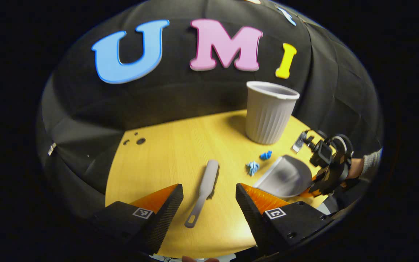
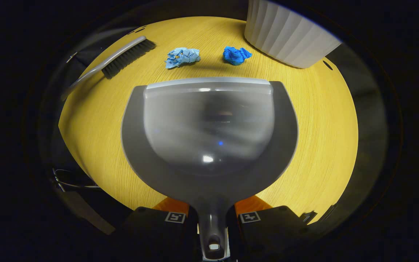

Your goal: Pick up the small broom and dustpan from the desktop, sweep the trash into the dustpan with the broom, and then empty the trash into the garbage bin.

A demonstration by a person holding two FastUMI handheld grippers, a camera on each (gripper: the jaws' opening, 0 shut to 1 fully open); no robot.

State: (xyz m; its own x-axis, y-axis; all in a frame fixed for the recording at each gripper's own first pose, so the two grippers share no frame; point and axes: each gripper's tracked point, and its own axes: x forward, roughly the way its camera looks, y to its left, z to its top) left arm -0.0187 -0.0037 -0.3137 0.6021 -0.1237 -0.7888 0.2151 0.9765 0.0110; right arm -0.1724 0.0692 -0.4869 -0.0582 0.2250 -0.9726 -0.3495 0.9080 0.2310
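A small grey broom (image 1: 204, 191) lies flat on the yellow desktop (image 1: 180, 153), handle toward me, between the fingers of my open left gripper (image 1: 209, 198), which hovers above it without touching. The broom (image 2: 122, 60) also shows at the upper left in the right gripper view. My right gripper (image 2: 212, 213) is shut on the handle of the grey dustpan (image 2: 209, 127), whose lip faces two crumpled blue paper scraps (image 2: 182, 57) (image 2: 236, 55). In the left gripper view the dustpan (image 1: 286, 176) rests at the right, the right gripper (image 1: 327, 163) behind it, and the scraps (image 1: 252, 167) (image 1: 266, 155) sit before its lip.
A ribbed grey garbage bin (image 1: 269, 111) stands upright at the far side of the desktop, beyond the scraps; it also shows as the bin (image 2: 289, 34) at the top right. A sleeve (image 1: 371, 163) holds the right gripper. Small holes (image 1: 140, 141) mark the desktop's far left.
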